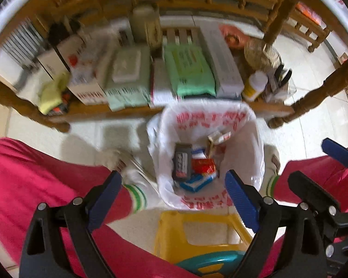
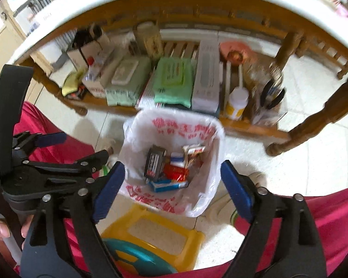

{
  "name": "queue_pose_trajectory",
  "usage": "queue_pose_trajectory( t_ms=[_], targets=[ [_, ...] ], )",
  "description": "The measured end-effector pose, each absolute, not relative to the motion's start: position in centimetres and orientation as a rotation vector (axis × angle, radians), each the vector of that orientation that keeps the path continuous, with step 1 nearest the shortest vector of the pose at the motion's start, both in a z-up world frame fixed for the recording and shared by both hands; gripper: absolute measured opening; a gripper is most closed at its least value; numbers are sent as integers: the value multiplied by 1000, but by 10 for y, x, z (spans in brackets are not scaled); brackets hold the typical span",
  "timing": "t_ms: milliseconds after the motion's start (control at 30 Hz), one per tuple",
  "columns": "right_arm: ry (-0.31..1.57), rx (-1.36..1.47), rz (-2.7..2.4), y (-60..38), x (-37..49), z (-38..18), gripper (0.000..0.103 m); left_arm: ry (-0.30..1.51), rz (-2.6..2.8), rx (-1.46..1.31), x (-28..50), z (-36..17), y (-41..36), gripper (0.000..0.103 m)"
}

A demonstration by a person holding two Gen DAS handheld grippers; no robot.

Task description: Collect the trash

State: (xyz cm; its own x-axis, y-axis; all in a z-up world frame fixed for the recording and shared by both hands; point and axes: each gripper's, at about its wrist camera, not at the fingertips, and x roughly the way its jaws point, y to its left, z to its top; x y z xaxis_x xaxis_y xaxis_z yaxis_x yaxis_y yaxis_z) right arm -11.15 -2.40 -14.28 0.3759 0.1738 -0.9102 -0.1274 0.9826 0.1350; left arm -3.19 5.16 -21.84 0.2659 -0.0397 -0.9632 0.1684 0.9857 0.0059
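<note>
Below, the bag-lined trash bin (image 1: 206,153) sits beyond both grippers; left gripper (image 1: 174,199) and right gripper (image 2: 171,192) stand apart, empty. Motion blur obscures bag print and shelf items (image 1: 188,69).

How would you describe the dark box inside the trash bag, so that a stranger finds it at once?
Start at the white trash bag with red print, on the floor before the wooden shelf. Look into its open mouth: the dark box stands on end at the left of the pile. It alone is nearly black; the packs beside it are red, blue and white.
</note>
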Motion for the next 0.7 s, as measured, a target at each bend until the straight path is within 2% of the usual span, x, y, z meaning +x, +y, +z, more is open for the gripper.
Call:
queue_pose_trajectory(
  t_ms=[133, 700],
  targets=[
    [1088, 65, 148, -31, -123, -116, 93, 1213, -131, 108, -40, -186, 50, 89],
    [692, 52, 14, -46, -178, 5, 96, 876, -86, 30, -78, -65, 47, 94]
  ],
)
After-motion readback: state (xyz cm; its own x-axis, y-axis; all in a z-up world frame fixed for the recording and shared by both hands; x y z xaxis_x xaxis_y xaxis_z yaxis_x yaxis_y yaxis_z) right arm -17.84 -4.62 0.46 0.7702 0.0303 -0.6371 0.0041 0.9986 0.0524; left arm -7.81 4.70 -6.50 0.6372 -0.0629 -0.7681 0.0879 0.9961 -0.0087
